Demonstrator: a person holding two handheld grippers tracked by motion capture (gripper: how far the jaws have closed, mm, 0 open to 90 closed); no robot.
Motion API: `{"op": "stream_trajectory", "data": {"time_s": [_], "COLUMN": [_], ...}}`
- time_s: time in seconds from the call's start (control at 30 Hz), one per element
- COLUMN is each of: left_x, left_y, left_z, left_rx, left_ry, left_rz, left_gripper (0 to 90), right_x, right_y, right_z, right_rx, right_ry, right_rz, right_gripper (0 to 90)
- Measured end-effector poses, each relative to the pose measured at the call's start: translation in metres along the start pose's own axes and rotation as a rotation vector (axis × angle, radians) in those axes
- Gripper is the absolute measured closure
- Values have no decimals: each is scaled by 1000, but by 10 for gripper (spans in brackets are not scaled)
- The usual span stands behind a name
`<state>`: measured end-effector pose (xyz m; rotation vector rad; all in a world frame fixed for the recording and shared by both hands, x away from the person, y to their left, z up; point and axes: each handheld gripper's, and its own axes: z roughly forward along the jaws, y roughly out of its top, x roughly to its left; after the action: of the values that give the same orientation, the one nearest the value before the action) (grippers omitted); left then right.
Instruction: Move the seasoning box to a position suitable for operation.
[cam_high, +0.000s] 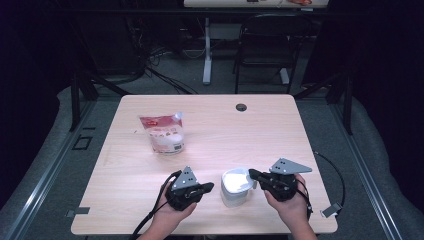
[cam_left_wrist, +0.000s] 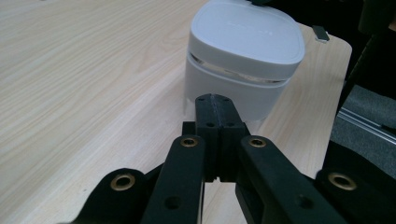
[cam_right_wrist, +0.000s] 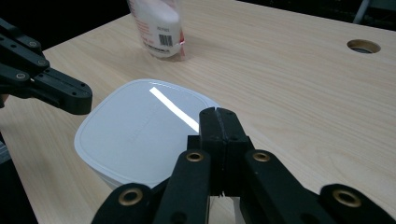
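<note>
A: Where is the white square plastic container with a lid (cam_high: 235, 186)?

B: Lower centre of the high view, on the pale wooden table (cam_high: 280, 125), between both grippers.

A: And the jaws?

B: The left gripper (cam_high: 209, 187), just left of it, is closed on nothing. The right gripper (cam_high: 253, 174) is closed too, its tips over the lid's right edge. A red-and-white pouch (cam_high: 163, 132) stands upper left.

Beside the white container (cam_high: 235, 186), the print on the red-and-white pouch (cam_high: 163, 133) is too small to read from above, and in the right gripper view its top is cut off by the upper edge. The embossed lettering on the container's lid (cam_left_wrist: 246, 31) is too faint to make out. The container's far corner sits hidden under the right gripper (cam_high: 255, 175) from above.
</note>
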<state>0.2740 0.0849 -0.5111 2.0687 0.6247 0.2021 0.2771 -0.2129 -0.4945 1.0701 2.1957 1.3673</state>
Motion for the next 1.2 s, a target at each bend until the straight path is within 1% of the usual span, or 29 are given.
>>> {"op": "stream_trajectory", "data": {"time_s": [0.07, 0.2, 0.3, 0.53, 0.6, 0.93, 1.0, 1.07, 1.1, 1.2], "left_x": [-1, -2, -3, -5, -7, -9, -10, -10, -10, -10], "left_y": [1, 2, 4, 6, 6, 8, 9, 9, 9, 10], "left_z": [2, 4, 6, 13, 14, 17, 18, 18, 18, 17], "left_rx": [-3, 1, 2, 12, 10, 12, 15, 18, 15, 12], "left_ry": [-5, -11, -22, -37, -39, -52, -52, -51, -52, -56], "left_rz": [-4, 2, -3, 10, 9, 17, 27, 30, 28, 31], "left_gripper": [900, 900, 900, 900, 900, 900, 900, 900, 900, 900], "right_x": [0, -1, -1, -1, 0, -1, 0, 0, 1, 5], "right_y": [0, -1, -1, -1, -1, -2, -3, -3, -4, -4], "right_z": [0, 0, 0, 0, 0, -1, 0, -1, -1, -3], "right_rx": [-4, -4, -4, -4, -4, -8, -17, -15, -23, -18], "right_ry": [2, 4, 2, 1, 1, -1, -1, -1, -1, -10], "right_rz": [4, 8, 7, 5, 4, 7, 9, 3, 6, -17], "right_gripper": [900, 900, 900, 900, 900, 900, 900, 900, 900, 900]}}
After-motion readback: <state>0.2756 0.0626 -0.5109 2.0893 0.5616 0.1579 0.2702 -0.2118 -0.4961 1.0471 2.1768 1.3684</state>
